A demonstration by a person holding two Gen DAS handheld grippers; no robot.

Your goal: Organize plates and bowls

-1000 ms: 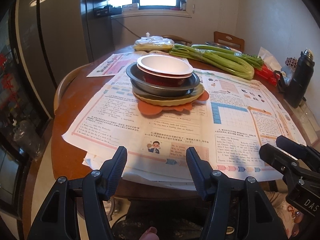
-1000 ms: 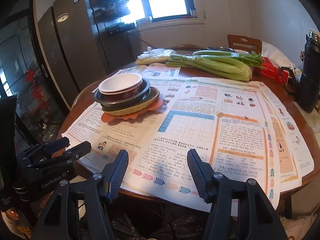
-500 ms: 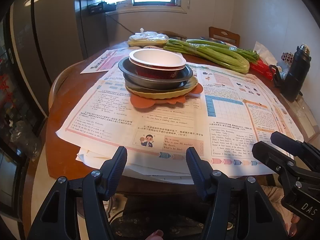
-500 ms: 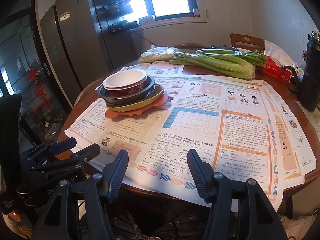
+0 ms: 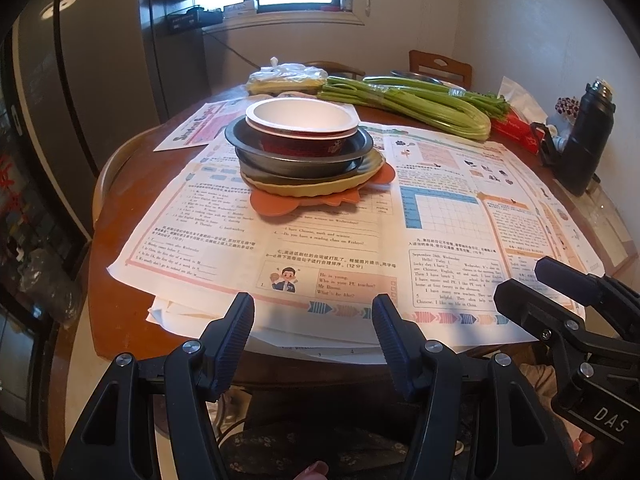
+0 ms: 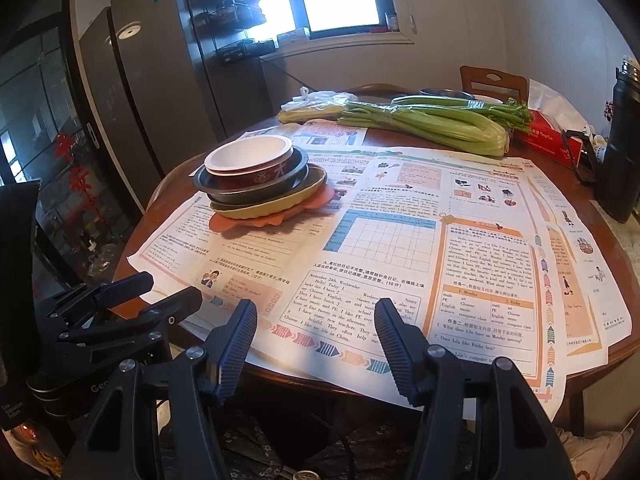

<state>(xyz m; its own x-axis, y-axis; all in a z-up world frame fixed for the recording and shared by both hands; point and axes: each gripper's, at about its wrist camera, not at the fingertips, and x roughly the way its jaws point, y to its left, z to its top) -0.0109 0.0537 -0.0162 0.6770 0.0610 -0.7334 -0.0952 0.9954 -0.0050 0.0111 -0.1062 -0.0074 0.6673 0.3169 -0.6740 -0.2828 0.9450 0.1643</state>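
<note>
1. Left wrist view: the stack of bowls and plates sits on the papers mid-worktop, straight ahead of the left claw, well apart from it
2. Left claw's jaws stand apart, empty
3. Right claw, also apart and empty, has the stack ahead to its left, so the left hand looks nearer

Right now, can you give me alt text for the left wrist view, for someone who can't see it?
A stack of dishes, white-lined red bowl on top, sits on printed worksheets covering a round wooden table. The open, empty left gripper hangs at the near edge, the right gripper beside it. Celery and a black flask lie beyond.
</note>
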